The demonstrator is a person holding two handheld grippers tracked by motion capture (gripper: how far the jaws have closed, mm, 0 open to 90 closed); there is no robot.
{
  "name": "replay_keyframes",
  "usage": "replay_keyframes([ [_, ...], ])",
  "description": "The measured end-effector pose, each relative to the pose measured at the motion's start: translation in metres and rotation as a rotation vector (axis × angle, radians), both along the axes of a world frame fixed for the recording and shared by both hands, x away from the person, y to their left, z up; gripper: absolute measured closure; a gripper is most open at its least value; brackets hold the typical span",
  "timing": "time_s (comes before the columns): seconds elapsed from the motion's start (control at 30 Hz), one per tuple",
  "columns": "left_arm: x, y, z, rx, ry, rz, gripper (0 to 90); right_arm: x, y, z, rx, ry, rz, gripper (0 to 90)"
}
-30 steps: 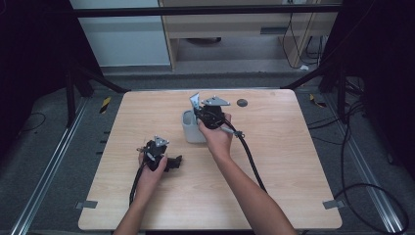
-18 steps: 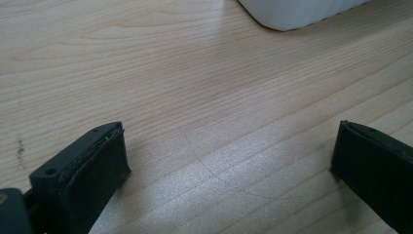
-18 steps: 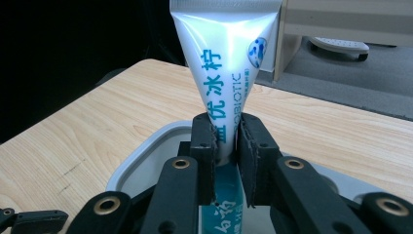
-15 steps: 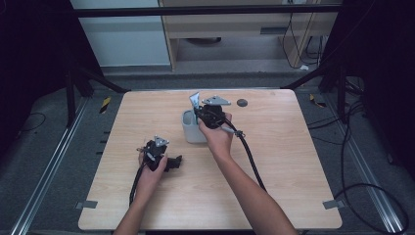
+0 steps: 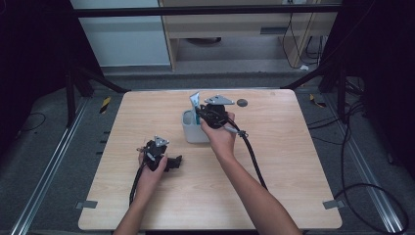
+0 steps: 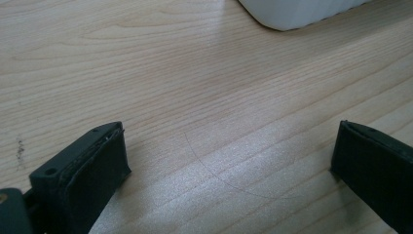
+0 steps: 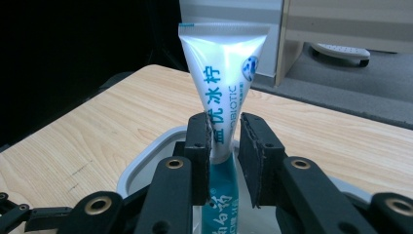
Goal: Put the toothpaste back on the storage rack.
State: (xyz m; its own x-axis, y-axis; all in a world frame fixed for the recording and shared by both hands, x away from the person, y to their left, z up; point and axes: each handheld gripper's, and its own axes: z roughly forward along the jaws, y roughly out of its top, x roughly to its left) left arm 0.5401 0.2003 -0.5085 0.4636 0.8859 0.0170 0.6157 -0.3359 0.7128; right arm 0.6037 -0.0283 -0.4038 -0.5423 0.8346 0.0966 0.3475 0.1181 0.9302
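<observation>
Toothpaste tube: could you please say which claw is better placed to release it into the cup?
The right claw straddles the tube, jaws just opening; the left claw sits open, away from it.

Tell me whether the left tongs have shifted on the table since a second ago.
No. In the high view the left tongs sit at the same spot, short of the white cup's near left corner, jaws wide open on the bare table.
</observation>
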Motion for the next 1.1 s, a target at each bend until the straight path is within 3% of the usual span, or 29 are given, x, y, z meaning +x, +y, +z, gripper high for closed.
replay_keyframes([
  [0.57, 0.0, 0.0, 0.0, 0.0, 0.0, 0.0, 0.0, -0.011, -0.018, 0.016, -0.026, -0.023, -0.007, 66.4],
  [1.1, 0.0, 0.0, 0.0, 0.0, 0.0, 0.0, 0.0, -0.017, -0.028, 0.023, -0.076, 0.012, 0.028, 43.0],
])
